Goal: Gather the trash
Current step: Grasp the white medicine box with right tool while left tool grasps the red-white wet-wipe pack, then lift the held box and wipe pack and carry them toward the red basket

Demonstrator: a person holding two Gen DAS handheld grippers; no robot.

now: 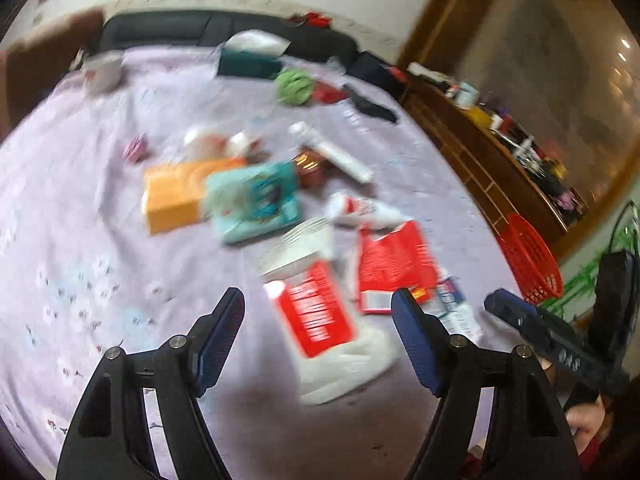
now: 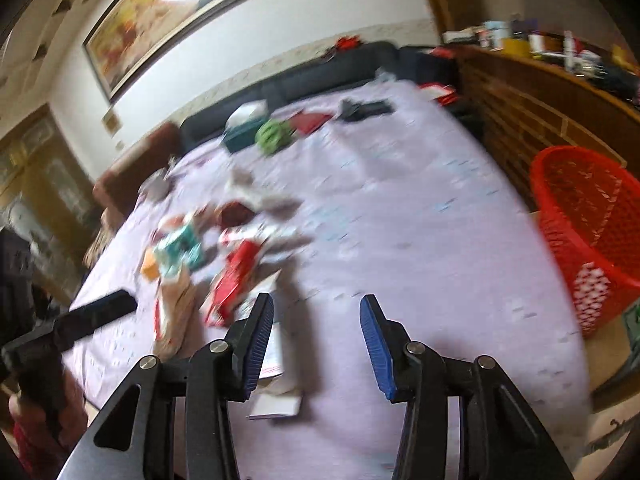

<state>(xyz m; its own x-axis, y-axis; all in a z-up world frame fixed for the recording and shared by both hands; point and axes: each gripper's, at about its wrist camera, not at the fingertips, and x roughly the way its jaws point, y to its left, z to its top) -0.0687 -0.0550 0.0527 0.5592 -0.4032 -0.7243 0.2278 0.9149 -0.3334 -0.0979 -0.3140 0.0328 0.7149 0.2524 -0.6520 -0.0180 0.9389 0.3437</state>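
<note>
Trash lies in a heap on a lilac bedspread (image 1: 80,200): a red-and-white package (image 1: 316,312), a torn red carton (image 1: 392,264), a white tube (image 1: 332,152), a teal box (image 1: 260,196) and an orange box (image 1: 176,196). My left gripper (image 1: 318,304) is open and empty, hovering over the red-and-white package. My right gripper (image 2: 316,316) is open and empty above the bed, with the trash heap (image 2: 232,276) to its left. The red mesh basket (image 2: 592,232) stands at the bed's right edge; it also shows in the left wrist view (image 1: 532,260). Both views are motion-blurred.
A green yarn ball (image 1: 294,86), a dark teal tissue box (image 1: 248,64) and a black item (image 1: 372,106) lie at the far end. A wooden shelf unit (image 2: 540,92) with clutter runs along the right. A dark sofa back (image 1: 160,28) lines the far wall.
</note>
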